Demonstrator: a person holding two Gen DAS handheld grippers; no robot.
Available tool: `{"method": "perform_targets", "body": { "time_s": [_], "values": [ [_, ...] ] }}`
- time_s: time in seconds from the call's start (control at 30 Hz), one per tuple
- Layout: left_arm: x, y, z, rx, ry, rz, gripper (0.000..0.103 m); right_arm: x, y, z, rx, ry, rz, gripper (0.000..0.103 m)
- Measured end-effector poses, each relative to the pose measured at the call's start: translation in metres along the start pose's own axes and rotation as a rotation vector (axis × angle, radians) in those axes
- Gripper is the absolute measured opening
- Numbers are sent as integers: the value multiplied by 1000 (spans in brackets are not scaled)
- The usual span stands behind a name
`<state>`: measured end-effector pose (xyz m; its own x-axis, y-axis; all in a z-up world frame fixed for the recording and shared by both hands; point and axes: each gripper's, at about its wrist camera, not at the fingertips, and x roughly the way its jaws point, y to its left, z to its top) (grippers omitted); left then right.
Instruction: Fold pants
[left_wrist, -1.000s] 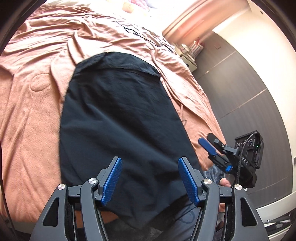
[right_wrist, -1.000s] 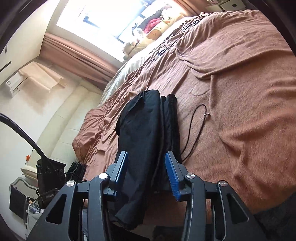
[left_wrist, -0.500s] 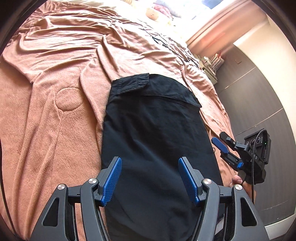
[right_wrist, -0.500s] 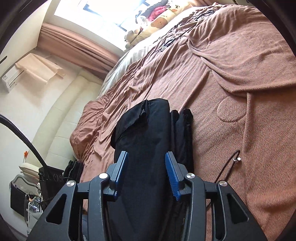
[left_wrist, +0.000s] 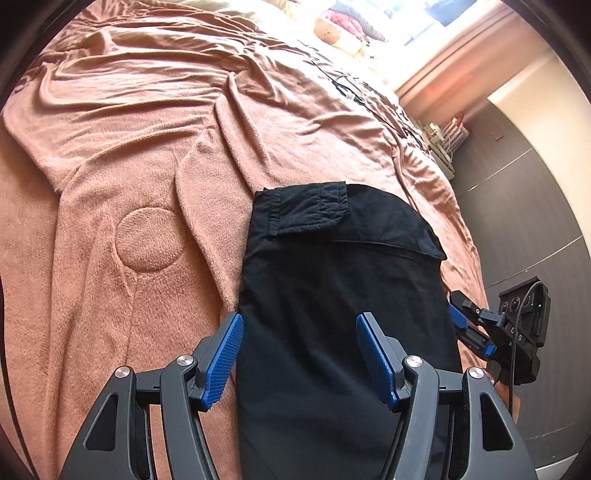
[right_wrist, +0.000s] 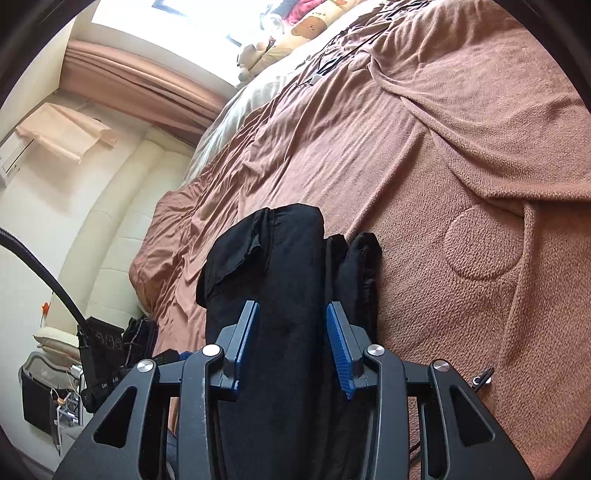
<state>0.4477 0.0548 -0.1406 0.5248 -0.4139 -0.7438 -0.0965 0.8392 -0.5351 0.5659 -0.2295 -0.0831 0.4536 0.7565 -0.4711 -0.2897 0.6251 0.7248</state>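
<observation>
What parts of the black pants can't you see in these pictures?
- Left wrist view: the pants' near end runs behind the left gripper and off the bottom edge.
- Right wrist view: the right gripper, jaws closing, covers the near fabric; whether the pads press it cannot be told.

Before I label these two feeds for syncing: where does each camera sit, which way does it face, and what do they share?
Left wrist: on the left gripper, looking down along its open fingers at the black pants on the brown blanket; the right gripper shows beside the pants.
Right wrist: on the right gripper, jaws closing with pants between them, facing the window.
Shared: pants, blanket, its embossed circle.
</observation>
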Motion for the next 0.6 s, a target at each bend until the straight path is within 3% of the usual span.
{"method": "perform_targets", "body": {
  "time_s": [0.13,0.2,0.27,0.53,0.6],
  "values": [
    [12,8,6,2,15,13,66,5,-3,1,11,17,-4,23],
    [16,10,6,9,14,5,66,6,0,3,-4,15,-9,10],
    [20,12,5,19,15,3,66,4,5,2,-28,7,-32,3],
    [29,18,0,29,30,-6,63,-29,21,-13,-65,-89,-139,0],
    [30,19,1,22,27,-14,58,-36,21,-19,-62,-100,-167,0]
  ]
}}
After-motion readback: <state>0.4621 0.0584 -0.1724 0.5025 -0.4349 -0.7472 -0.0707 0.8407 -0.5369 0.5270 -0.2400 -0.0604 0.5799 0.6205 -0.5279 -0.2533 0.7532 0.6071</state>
